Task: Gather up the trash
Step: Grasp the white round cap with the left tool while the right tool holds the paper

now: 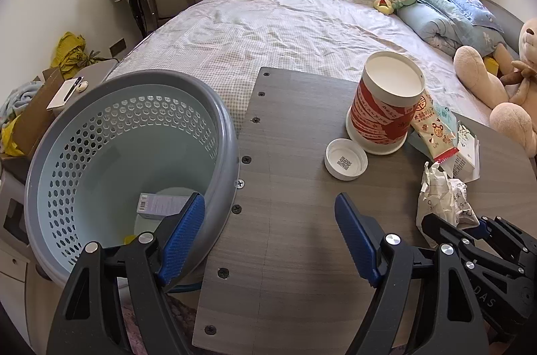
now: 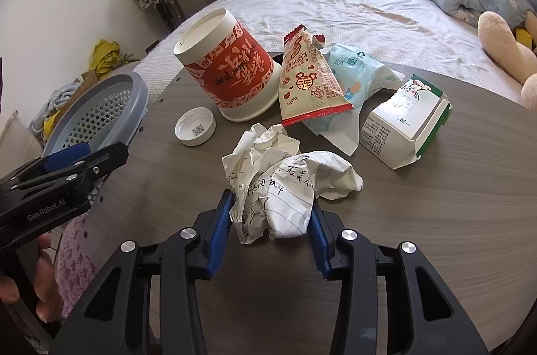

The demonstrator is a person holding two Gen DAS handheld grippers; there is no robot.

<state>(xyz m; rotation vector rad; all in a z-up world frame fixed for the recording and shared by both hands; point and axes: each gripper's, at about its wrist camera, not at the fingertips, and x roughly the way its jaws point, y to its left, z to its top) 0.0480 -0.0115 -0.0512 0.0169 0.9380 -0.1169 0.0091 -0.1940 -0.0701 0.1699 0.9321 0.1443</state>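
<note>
Wastebasket [image 1: 127,153], grey-rimmed with a perforated pale wall, stands at nine o'clock off the desk [image 1: 285,220] edge, touching it; a small barcoded box [image 1: 161,205] lies flat on its bottom. Above that rim the left claw [image 1: 268,240] hangs with its blue pads spread wide and nothing between them, one pad over the basket, the other over bare desk. A white bottle cap [image 2: 195,126] lies open side up at about eleven o'clock from the right claw. Just beyond it sits a red-and-white paper cup [image 2: 231,69], upside down and leaning. At one o'clock a red-trimmed snack wrapper [image 2: 310,79] lies on a pale blue packet [image 2: 359,76], and a white-and-green carton [image 2: 406,123] lies on its side at two o'clock. Nearest, at twelve o'clock, the crumpled lined paper [image 2: 285,183] rests on the desk, and the right claw [image 2: 272,214] presses both pads against its near end, gripping it. Behind the desk spreads a bed [image 1: 285,19].
</note>
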